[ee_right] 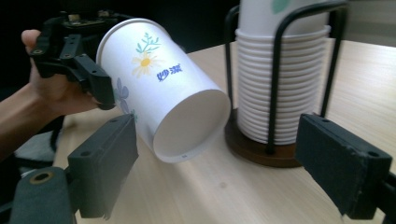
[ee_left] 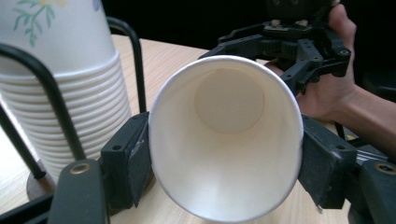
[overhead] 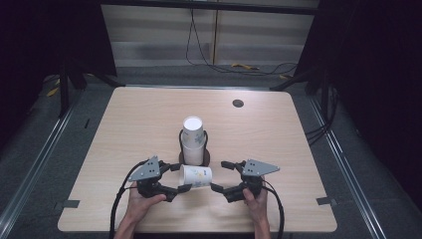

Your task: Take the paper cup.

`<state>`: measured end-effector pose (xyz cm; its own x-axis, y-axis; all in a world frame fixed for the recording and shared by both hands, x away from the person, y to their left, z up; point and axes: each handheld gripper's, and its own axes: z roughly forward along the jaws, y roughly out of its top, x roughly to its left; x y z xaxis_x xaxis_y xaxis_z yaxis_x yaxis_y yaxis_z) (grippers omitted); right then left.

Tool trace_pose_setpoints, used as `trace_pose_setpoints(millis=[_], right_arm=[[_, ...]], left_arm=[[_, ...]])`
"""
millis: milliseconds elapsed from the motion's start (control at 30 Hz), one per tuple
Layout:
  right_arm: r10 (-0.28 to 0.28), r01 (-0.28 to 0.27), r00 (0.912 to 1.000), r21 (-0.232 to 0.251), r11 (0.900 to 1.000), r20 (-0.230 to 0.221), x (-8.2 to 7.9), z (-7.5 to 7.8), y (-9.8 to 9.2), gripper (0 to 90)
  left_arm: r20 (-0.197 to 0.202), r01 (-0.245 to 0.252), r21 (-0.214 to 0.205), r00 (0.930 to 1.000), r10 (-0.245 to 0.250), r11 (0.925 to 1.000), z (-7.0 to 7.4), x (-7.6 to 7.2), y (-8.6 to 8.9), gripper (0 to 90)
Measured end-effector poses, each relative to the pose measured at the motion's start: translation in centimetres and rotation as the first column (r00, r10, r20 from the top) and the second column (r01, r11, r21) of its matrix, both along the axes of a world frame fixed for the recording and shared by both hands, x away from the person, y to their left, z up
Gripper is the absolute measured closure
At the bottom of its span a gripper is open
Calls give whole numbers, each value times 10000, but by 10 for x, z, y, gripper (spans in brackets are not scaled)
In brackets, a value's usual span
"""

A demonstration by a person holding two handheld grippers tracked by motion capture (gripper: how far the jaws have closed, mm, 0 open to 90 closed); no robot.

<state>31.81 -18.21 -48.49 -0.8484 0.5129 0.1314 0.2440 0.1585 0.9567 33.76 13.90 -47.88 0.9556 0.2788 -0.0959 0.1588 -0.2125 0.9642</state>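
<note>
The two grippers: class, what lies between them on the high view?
A paper cup on its side, held by the left gripper; the right gripper is open.

Light wooden table; round wooden-based wire holder with stacked paper cups near centre; dark grommet far right.

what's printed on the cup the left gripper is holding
White cup with a daisy, green sprigs and blue characters; clearest in the right gripper view.

sideways cup before cup stack (in holder)
</note>
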Motion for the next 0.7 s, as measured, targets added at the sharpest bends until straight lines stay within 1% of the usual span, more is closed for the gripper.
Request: trace_pose_setpoints(millis=[33, 100, 133, 200, 267, 300, 333, 367, 400, 433, 500, 533, 567, 600, 633, 667, 700], right_arm=[[-187, 187, 9998, -7, 9998, -11, -1, -1, -2, 129], [-791, 791, 9967, 21, 9969, 170, -4, -3, -5, 129], [-1015, 1017, 9946, -60, 9948, 228, -5, -4, -6, 128], [-1601, 1618, 9858, -318, 9863, 509, -7, -3, -5, 129], [-2028, 2057, 9772, -441, 9776, 629, -8, -3, -6, 128], [-2251, 2286, 9719, -479, 9723, 689, -8, -3, -6, 129], [-2519, 2555, 9653, -495, 9655, 692, -9, -4, -7, 129], [-2701, 2732, 9603, -393, 9611, 693, -9, -5, -8, 129], [-2795, 2804, 9583, -82, 9598, 589, -8, -8, -10, 129], [-2758, 2762, 9599, -27, 9611, 496, -8, -8, -12, 129], [-2954, 2951, 9538, 149, 9554, 548, -9, -9, -14, 128], [-3072, 3069, 9505, 139, 9516, 458, -9, -10, -15, 128], [-3200, 3199, 9465, 100, 9474, 403, -9, -11, -16, 129], [-3361, 3362, 9409, 37, 9418, 416, -9, -12, -16, 129], [-3527, 3530, 9348, -2, 9356, 420, -8, -12, -16, 129], [-3649, 3651, 9302, 21, 9310, 403, -8, -13, -16, 129], [-3793, 3796, 9244, 14, 9252, 403, -8, -13, -16, 128]], left_arm=[[-1, -18, 102, 10000, 18, 9999, 0, 0, 1, 276], [72, -53, 179, 10000, 52, 9998, 1, 0, 2, 275], [49, -64, 185, 10000, 63, 9998, 1, 0, 3, 274], [41, -171, 294, 9998, 170, 9994, 2, 0, 5, 273], [-21, -276, 277, 9996, 277, 9992, 2, 0, 8, 273], [13, -312, 359, 9995, 311, 9989, 3, 1, 10, 273], [-27, -432, 336, 9991, 433, 9985, 3, 0, 12, 274], [0, -582, 469, 9983, 582, 9972, 4, 0, 14, 273], [-45, -544, 490, 9985, 547, 9973, 4, 0, 15, 274], [2, -600, 655, 9982, 601, 9960, 5, 1, 18, 273], [-33, -667, 669, 9977, 670, 9955, 6, 2, 22, 272], [-67, -694, 706, 9975, 700, 9951, 7, 3, 25, 271], [-109, -730, 681, 9972, 739, 9950, 8, 4, 27, 271], [-66, -792, 764, 9968, 799, 9939, 9, 5, 29, 271], [-85, -822, 752, 9965, 831, 9938, 9, 6, 31, 271], [-67, -848, 833, 9963, 857, 9929, 9, 7, 33, 271], [-151, -923, 793, 9955, 937, 9926, 10, 7, 35, 271]])
